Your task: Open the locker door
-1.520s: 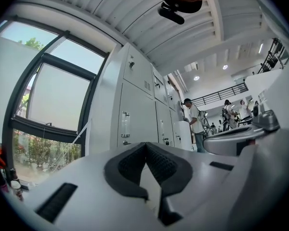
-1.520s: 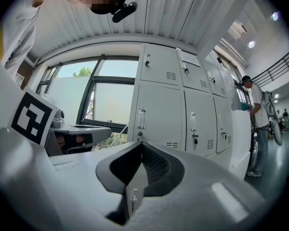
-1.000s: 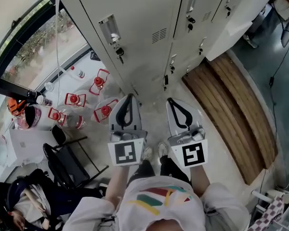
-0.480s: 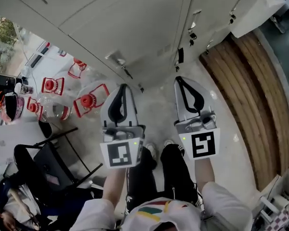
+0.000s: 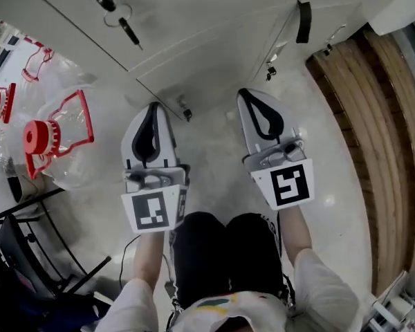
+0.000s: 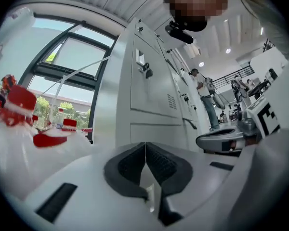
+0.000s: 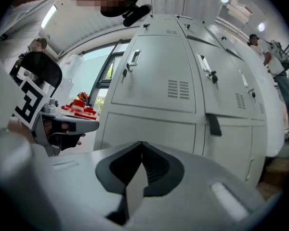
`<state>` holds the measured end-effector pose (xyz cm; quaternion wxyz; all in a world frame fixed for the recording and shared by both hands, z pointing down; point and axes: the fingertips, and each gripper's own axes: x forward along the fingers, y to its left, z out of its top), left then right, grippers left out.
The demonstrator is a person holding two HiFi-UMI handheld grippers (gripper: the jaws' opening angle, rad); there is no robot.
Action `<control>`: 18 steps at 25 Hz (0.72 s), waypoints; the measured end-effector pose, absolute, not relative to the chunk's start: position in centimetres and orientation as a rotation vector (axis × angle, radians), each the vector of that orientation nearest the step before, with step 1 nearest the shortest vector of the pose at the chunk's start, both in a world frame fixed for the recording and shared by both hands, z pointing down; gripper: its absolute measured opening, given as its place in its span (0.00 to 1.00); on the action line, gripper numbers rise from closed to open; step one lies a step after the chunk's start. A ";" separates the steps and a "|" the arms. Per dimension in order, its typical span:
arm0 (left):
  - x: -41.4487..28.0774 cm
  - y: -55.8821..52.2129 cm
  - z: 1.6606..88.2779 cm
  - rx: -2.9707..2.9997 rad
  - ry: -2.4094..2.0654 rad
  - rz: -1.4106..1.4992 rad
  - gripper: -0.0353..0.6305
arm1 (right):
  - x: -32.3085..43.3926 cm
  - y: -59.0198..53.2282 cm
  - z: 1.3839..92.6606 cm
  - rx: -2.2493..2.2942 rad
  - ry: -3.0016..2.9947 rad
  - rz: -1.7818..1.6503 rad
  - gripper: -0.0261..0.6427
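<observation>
Grey metal lockers (image 5: 194, 40) fill the top of the head view. A low locker door (image 7: 149, 129) stands straight ahead in the right gripper view, with a black handle (image 7: 213, 124) on the door to its right. A key (image 5: 128, 30) hangs from a lock higher up. My left gripper (image 5: 153, 106) and right gripper (image 5: 243, 93) are side by side, pointing at the base of the lockers. Both are shut and hold nothing, short of the doors. In the left gripper view the jaws (image 6: 145, 146) meet in front of the locker row (image 6: 149, 90).
Clear water jugs with red caps and handles (image 5: 45, 137) stand on the floor at the left. A wooden bench (image 5: 380, 116) runs along the right. A black chair frame (image 5: 28, 234) is at the lower left. People stand far down the locker row (image 6: 204, 95).
Both grippers and the head camera have dropped from the upper lockers to the bottom row near the floor. The jaws stayed shut throughout.
</observation>
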<state>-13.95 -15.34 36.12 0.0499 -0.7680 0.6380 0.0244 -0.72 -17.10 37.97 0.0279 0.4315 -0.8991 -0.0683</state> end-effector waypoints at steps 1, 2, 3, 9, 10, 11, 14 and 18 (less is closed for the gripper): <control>-14.3 -15.4 37.9 -2.334 1.941 0.060 0.08 | -1.0 -17.3 39.8 1.320 -2.794 -0.190 0.05; -14.7 -15.4 39.3 -2.324 1.948 0.059 0.08 | -1.4 -17.4 41.4 1.309 -2.814 -0.166 0.05; -15.1 -15.4 40.3 -2.313 1.966 0.067 0.08 | -1.8 -17.3 42.9 1.298 -2.829 -0.139 0.05; -16.5 -16.0 43.9 -2.291 2.008 0.068 0.08 | -3.5 -16.1 47.7 1.246 -2.823 -0.125 0.05; -16.7 -16.0 44.3 -2.282 2.010 0.071 0.08 | -3.9 -16.0 48.0 1.241 -2.832 -0.130 0.05; -16.7 -15.9 44.7 -2.274 2.011 0.084 0.08 | -4.1 -15.8 48.3 1.233 -2.838 -0.132 0.05; -16.2 -15.7 46.0 -2.251 1.996 0.141 0.08 | -4.5 -15.3 49.3 1.189 -2.850 -0.146 0.05; -17.0 -15.4 48.1 -2.269 2.032 0.107 0.08 | -5.2 -14.2 50.5 1.164 -2.875 -0.167 0.05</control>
